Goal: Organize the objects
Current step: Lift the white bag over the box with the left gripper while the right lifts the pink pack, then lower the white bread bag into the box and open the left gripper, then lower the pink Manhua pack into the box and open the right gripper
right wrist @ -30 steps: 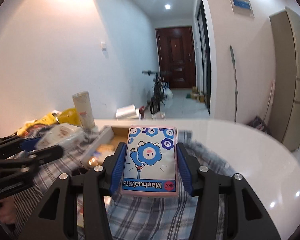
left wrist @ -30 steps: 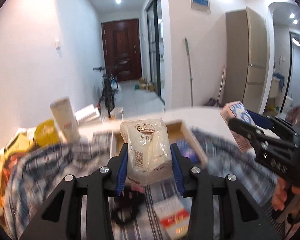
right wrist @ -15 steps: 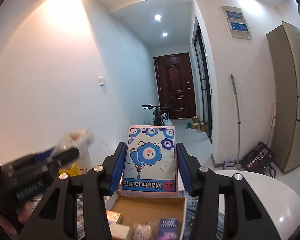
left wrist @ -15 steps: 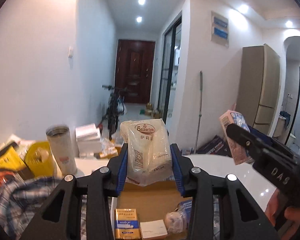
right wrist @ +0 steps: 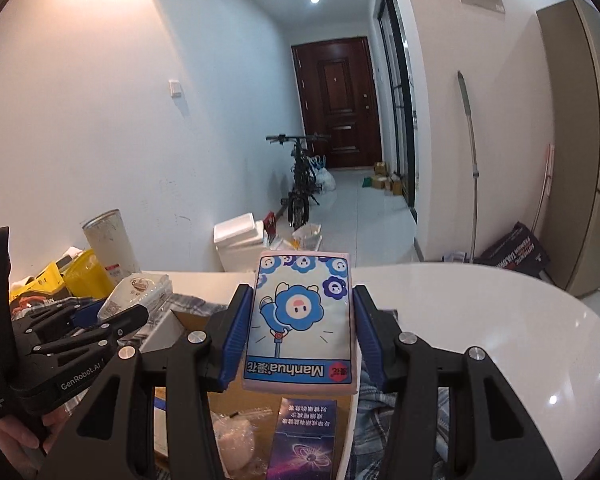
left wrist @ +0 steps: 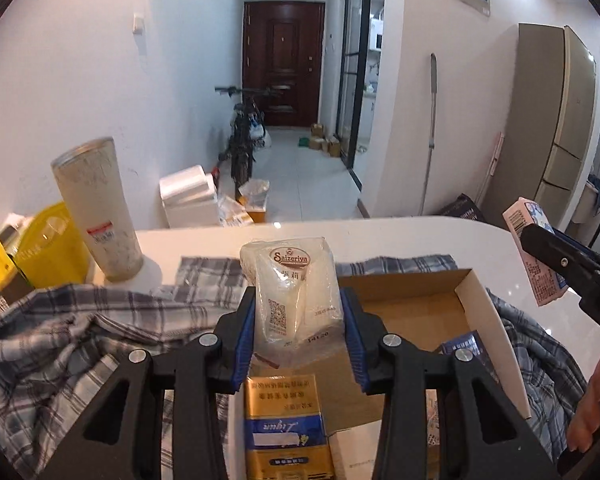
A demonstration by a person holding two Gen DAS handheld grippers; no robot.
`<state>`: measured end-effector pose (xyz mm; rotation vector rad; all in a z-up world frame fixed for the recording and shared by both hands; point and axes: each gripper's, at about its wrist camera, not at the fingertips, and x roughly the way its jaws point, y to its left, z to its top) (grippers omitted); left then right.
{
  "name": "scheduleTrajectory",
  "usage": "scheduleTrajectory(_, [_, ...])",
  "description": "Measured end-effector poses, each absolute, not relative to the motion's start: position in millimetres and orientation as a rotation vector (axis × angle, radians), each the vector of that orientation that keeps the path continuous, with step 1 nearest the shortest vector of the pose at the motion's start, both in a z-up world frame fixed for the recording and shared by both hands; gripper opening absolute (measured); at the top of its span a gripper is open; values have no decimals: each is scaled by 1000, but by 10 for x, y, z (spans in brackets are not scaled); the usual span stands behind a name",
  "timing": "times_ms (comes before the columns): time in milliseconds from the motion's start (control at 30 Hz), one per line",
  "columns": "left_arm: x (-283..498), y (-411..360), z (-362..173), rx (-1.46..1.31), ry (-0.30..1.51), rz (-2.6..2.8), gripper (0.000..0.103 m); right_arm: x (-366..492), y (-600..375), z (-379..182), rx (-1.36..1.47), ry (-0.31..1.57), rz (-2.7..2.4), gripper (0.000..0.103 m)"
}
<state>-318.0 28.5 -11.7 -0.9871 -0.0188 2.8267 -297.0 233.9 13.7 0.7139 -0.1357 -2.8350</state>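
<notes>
now each gripper's fingers clamp a packet above the cardboard box (left wrist: 416, 304).

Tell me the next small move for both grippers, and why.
Probably lower both and release into the cardboard box: the left gripper clamps a Saizeriya packet, the right gripper a Manhua tissue pack, both poised over its open bottom.
</notes>
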Motion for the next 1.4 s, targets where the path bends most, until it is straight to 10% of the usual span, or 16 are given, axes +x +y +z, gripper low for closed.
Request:
scheduleTrajectory(467, [-3397, 173, -502, -1199, -123, 2706, 42, -3020, 2422, 21, 773, -134, -2826, 49])
scheduleTrajectory(967, [-2743, 247, 128, -569, -62, 2851, 103, -2973, 2429, 81, 713, -163, -2815, 49])
scheduleTrajectory(1400, [-2767, 242, 114, -563, -73, 2901, 103, -3262, 2262, -255, 868, -115, -2761, 49])
